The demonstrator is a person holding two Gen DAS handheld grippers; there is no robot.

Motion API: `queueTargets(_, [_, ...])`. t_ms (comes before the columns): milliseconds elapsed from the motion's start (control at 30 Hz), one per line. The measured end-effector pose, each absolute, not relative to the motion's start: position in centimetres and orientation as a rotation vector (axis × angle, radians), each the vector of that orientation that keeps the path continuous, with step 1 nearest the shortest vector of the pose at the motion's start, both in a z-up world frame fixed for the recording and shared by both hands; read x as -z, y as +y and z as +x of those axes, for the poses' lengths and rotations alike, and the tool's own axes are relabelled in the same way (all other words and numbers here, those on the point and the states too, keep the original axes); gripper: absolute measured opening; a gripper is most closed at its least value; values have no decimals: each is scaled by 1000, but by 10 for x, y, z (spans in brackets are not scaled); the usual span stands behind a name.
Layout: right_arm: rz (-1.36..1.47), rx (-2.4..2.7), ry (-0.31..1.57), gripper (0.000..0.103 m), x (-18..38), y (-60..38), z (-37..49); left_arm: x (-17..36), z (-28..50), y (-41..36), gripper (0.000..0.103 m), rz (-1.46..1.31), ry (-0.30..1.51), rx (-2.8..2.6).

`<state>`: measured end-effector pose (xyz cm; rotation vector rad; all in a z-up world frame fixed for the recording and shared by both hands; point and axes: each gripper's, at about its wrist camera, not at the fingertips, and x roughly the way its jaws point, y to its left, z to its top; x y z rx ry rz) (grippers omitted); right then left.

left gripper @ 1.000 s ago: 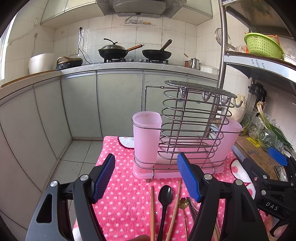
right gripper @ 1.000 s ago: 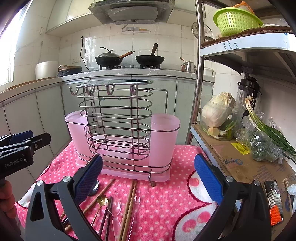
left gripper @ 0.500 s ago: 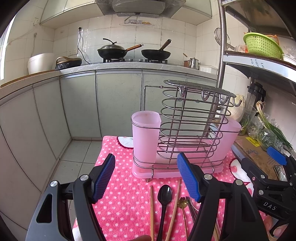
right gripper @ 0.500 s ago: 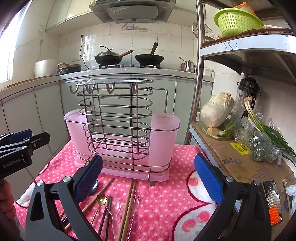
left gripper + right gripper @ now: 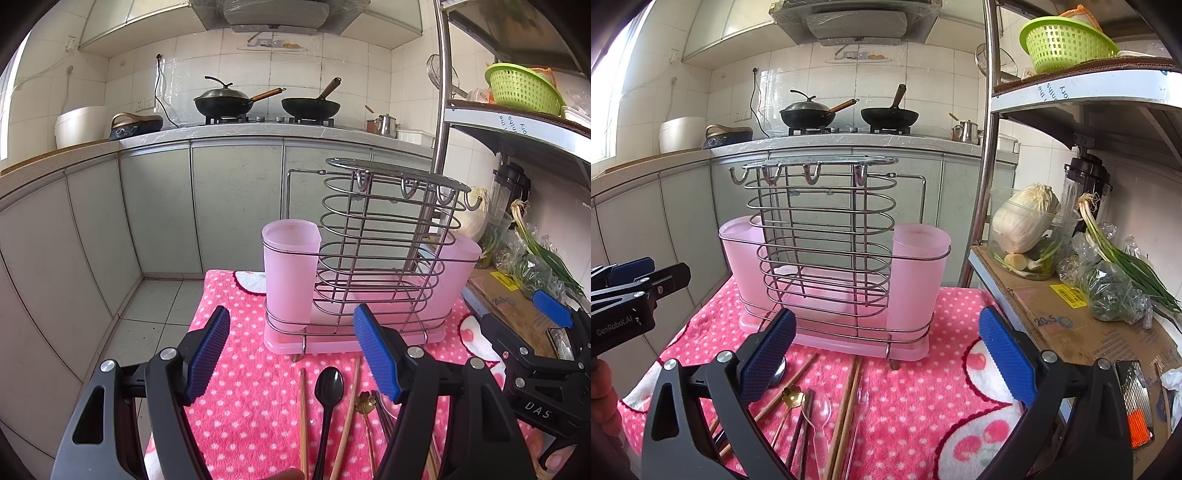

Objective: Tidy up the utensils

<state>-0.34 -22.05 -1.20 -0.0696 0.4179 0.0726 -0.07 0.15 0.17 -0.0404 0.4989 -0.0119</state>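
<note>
A wire utensil rack [image 5: 373, 251] on a pink tray holds a pink cup [image 5: 290, 269] at each end; it also shows in the right wrist view [image 5: 827, 254]. In front of it on the pink dotted cloth [image 5: 240, 369] lie wooden chopsticks [image 5: 303, 413], a black spoon [image 5: 328, 391], a gold spoon [image 5: 792, 397] and a clear spoon [image 5: 820, 410]. My left gripper [image 5: 291, 354] is open and empty above the utensils. My right gripper [image 5: 886, 354] is open and empty, just short of the rack.
A metal shelf post [image 5: 986, 147] stands right of the rack. A cardboard shelf [image 5: 1063, 321] holds a bowl with cabbage [image 5: 1023, 225] and bagged greens [image 5: 1115, 288]. Kitchen cabinets [image 5: 155, 214] and floor tiles [image 5: 147, 306] lie beyond the cloth's far edge.
Both grippers have drifted very slightly; the rack sits a touch lower in the left wrist view. Nothing was grasped or released.
</note>
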Motion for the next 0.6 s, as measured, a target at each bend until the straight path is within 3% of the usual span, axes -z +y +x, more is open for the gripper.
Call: queueTargets(600, [-67,-60,449,100,16,-227,-4,14,3,8,69,-46,573,12])
